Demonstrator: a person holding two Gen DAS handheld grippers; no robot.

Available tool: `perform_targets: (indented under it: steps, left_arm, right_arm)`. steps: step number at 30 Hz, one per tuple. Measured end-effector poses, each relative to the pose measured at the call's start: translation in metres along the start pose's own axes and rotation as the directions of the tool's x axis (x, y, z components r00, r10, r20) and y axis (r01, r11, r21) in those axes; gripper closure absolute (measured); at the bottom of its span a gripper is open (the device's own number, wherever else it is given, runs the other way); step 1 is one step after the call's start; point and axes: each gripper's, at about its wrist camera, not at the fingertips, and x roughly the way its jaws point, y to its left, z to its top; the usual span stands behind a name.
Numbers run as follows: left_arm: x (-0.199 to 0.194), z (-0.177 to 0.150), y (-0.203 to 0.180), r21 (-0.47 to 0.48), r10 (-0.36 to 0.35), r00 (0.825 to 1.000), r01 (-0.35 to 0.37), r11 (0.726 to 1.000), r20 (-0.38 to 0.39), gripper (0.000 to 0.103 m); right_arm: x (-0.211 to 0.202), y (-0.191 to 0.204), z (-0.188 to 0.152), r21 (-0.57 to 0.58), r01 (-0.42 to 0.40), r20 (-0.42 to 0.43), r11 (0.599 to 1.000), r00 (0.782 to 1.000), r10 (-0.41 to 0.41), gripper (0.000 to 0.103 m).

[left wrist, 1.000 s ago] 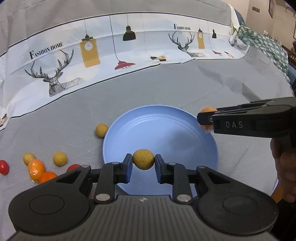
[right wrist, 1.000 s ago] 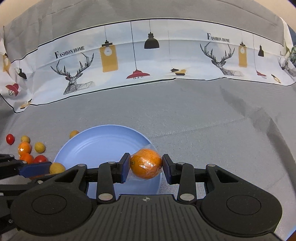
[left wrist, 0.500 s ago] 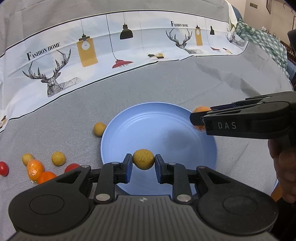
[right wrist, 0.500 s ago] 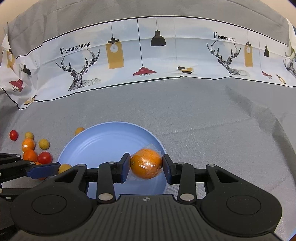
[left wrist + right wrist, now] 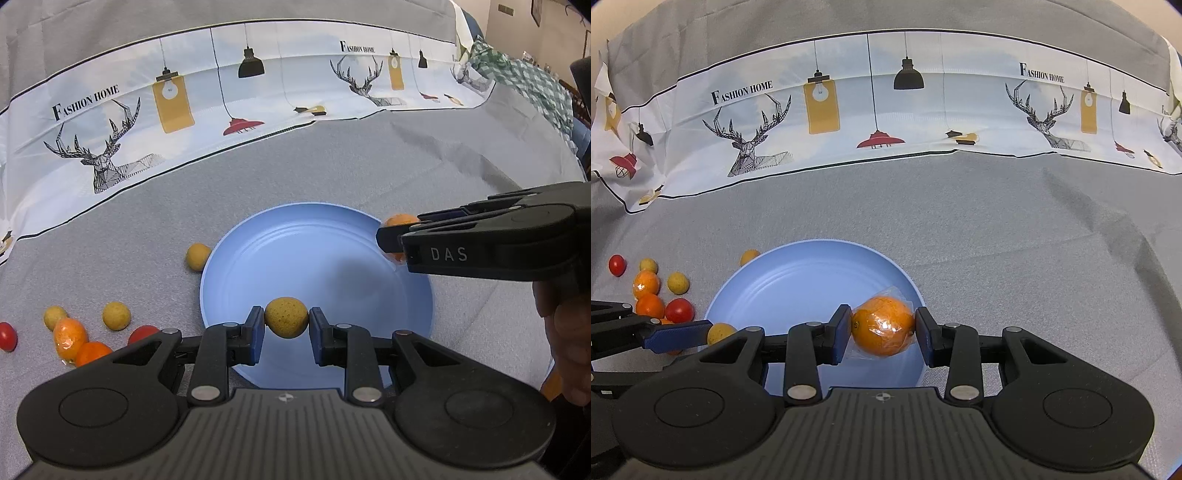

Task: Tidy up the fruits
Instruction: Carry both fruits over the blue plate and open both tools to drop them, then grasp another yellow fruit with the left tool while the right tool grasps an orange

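Black plastic forms both hand-held grippers, each tipped with blue pads. The left gripper [image 5: 286, 322] is clamped on a small yellow fruit [image 5: 286, 322] with a rough, speckled skin, held above the near part of a blue plate [image 5: 295, 251]. The right gripper [image 5: 882, 331] is clamped on an orange [image 5: 884, 325] wrapped in clear film, held over the plate's right rim [image 5: 908, 280]. In the left wrist view this gripper reaches in from the right, the word DAS on its side, with the orange [image 5: 397, 221] showing at its tip.

The plate's bare, ringed surface rests on a grey tablecloth [image 5: 424, 166]. Another yellow fruit [image 5: 197, 256] lies just beside the plate's far left rim. Toward the left edge of the tabletop lies a loose cluster: two more yellow fruits [image 5: 116, 315], a film-wrapped orange [image 5: 69, 335], a bare orange [image 5: 89, 352] and two red tomatoes [image 5: 7, 335]. Along the far edge of the tabletop, a white cloth band [image 5: 886, 110] printed with deer, lamps and "Fashion Home" rises behind.
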Motion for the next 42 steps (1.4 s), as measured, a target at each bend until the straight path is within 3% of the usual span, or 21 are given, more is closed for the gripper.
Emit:
perform_targets:
  steps: [6,11,38,39,42]
  left_arm:
    - [0.001,0.002,0.001,-0.007,0.000,1.000,0.000,1.000,-0.001,0.067]
    - [0.001,0.002,0.001,-0.006,0.005,1.000,-0.005,1.000,-0.003,0.067]
    - [-0.008,0.003,0.006,-0.013,0.006,1.000,-0.006,1.000,0.013,0.067]
    - [-0.010,0.003,0.008,-0.015,0.008,1.000,-0.008,1.000,0.015,0.068]
    - [-0.018,0.004,0.016,-0.034,0.021,0.999,-0.020,0.999,0.036,0.088]
  right_arm:
    - [0.004,0.002,-0.002,-0.010,0.009,-0.020,1.000,1.000,-0.009,0.059]
    - [0.003,0.002,-0.002,-0.016,0.014,-0.013,1.000,1.000,-0.014,0.053]
    - [-0.005,0.014,0.005,-0.041,0.029,0.002,0.999,1.000,-0.029,0.052]
    - [-0.006,0.015,0.005,-0.040,0.030,0.005,0.999,1.000,-0.030,0.052]
    - [-0.009,0.019,0.007,-0.036,0.030,0.020,0.999,0.999,-0.030,0.052]
